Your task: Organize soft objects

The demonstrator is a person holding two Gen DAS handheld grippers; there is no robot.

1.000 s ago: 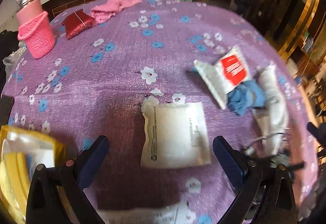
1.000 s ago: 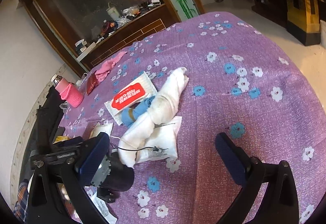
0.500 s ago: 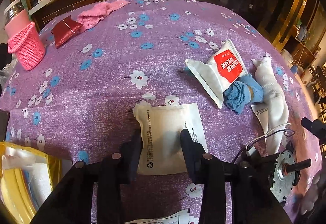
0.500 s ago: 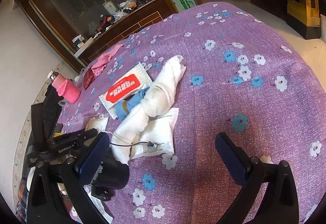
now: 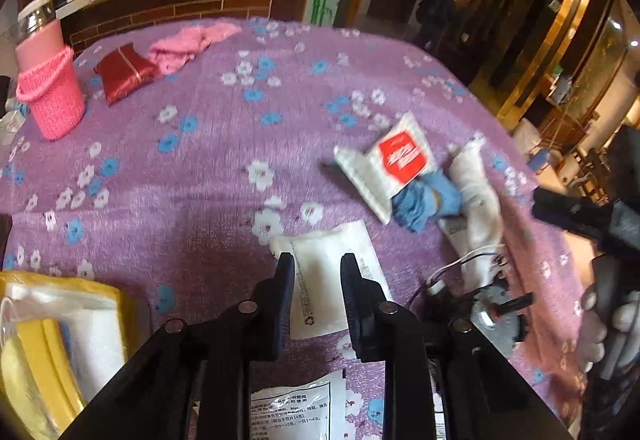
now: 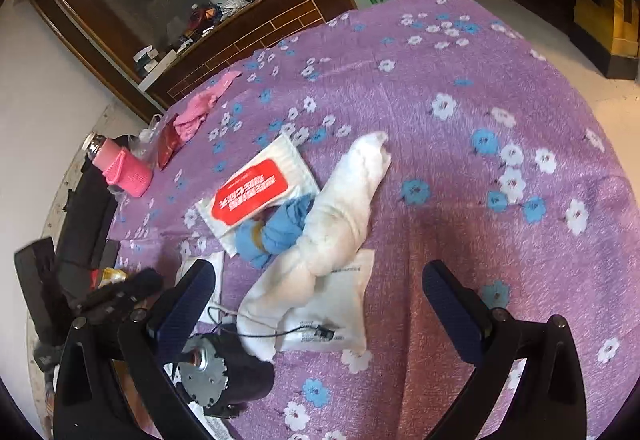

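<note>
The left gripper (image 5: 317, 280) is clamped on the near edge of the white pouch (image 5: 326, 260), which lies flat on the bench (image 5: 208, 175) directly ahead. The right gripper (image 6: 316, 296) stands spread wide, holding nothing.

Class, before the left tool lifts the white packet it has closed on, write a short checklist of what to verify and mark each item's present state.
1. Left tool closed on the white packet: ok.
2. Grip firm enough to lift: cannot tell.
3. Packet apart from the blue cloth: ok.
4. Right tool open and holding nothing: ok.
5. Thin wire beside the packet clear of it: cannot tell.
6. Yellow bag within view: ok.
</note>
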